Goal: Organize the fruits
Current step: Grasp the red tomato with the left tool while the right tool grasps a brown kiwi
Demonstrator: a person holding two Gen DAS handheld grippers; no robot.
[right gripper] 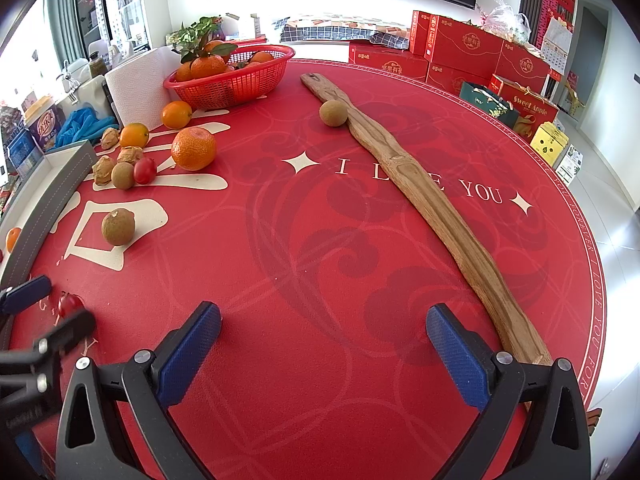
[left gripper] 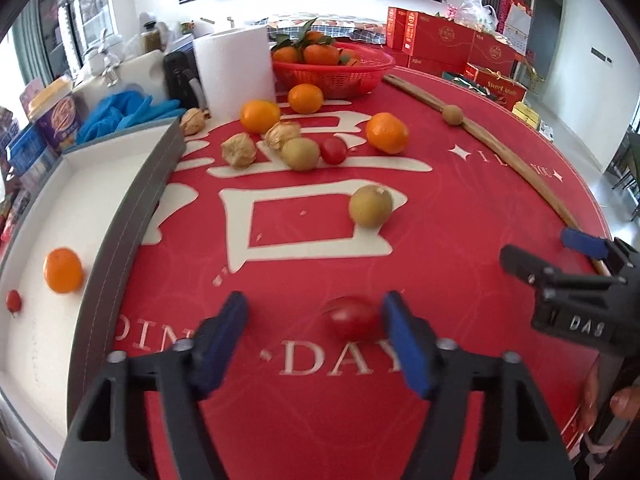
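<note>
red cloth with cream lettering covers the round table (right gripper: 320, 240) we work at. we hold two grippers over its near edge. our left gripper (left gripper: 316, 320) has its blue pads part-way closed around a small red tomato (left gripper: 352, 318) that sits on the cloth; the right pad (left gripper: 404, 336) looks to touch the tomato, the left pad stands clear, so we judge it bracketed, not yet gripped. our right gripper (right gripper: 324, 344) hangs released over bare cloth, with nothing between its pads.

we judge the step in hand to be picking up this tomato for the white tray (left gripper: 48, 224) on the left, where an orange (left gripper: 63, 271) and another small tomato (left gripper: 13, 300) already lie. the next move calls for centring the pads on the tomato, closing gently so the soft skin is not crushed, then lifting over the tray's grey wall (left gripper: 132, 216).

further back lie loose oranges, brown round fruits, papery husked fruits and one more tomato, a paper roll (left gripper: 236, 68) and a red basket (left gripper: 340, 74) of oranges. a long wooden board (right gripper: 432, 204) lies well to the right. nothing blocks the path except the tray wall.
</note>
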